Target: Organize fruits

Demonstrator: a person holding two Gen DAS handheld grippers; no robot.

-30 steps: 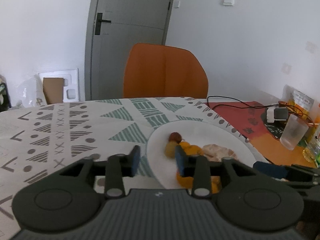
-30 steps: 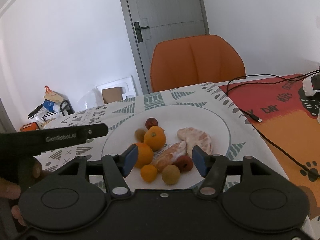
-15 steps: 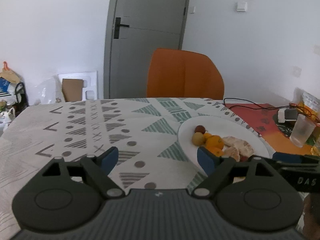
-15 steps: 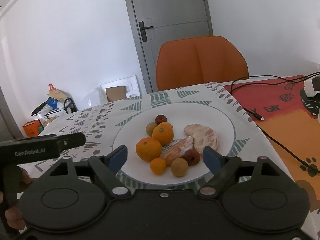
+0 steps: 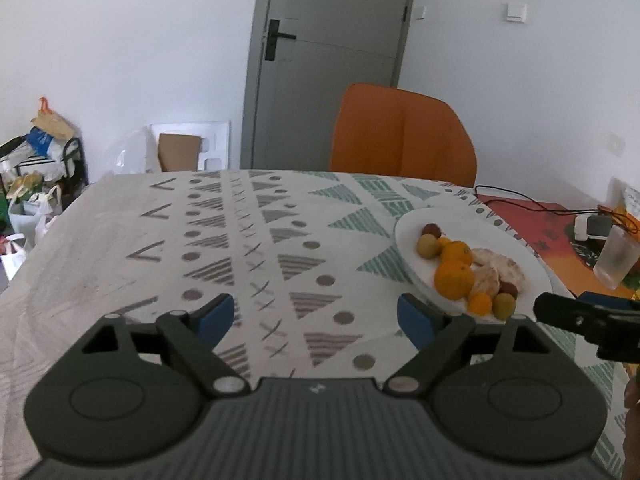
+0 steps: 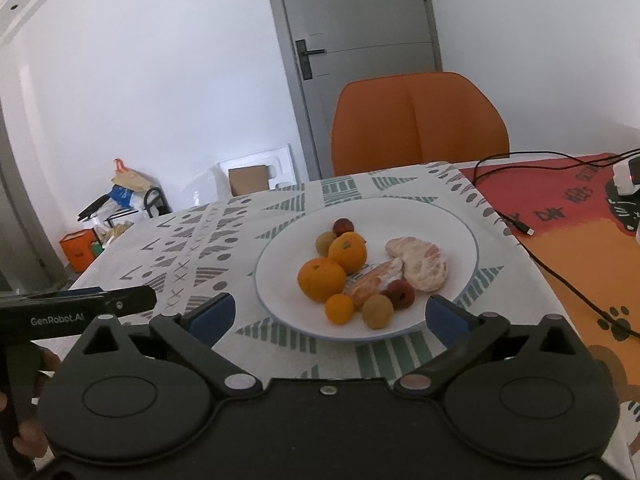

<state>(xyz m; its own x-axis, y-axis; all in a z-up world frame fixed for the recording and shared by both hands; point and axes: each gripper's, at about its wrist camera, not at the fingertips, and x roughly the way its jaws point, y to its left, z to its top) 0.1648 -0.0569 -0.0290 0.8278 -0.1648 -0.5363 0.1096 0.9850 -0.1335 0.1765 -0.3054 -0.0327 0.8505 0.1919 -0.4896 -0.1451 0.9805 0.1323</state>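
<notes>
A white plate on the patterned tablecloth holds two oranges, a small orange, peeled citrus pieces, two red lychees and two yellowish round fruits. My right gripper stands at the plate's near rim, its jaws opening wide, with no fruit between the pads. My left gripper is open over bare cloth, left of the plate, with nothing in it. Each gripper shows at the edge of the other's view.
An orange chair stands behind the table. Right of the plate lies a red and orange mat with a black cable, a white charger and a plastic cup. Bags and boxes sit on the floor at left.
Both grippers have opened from nearly shut around the fruit to wide apart and drawn back from the plate. The left one has shifted left, so the plate now sits at its right.
</notes>
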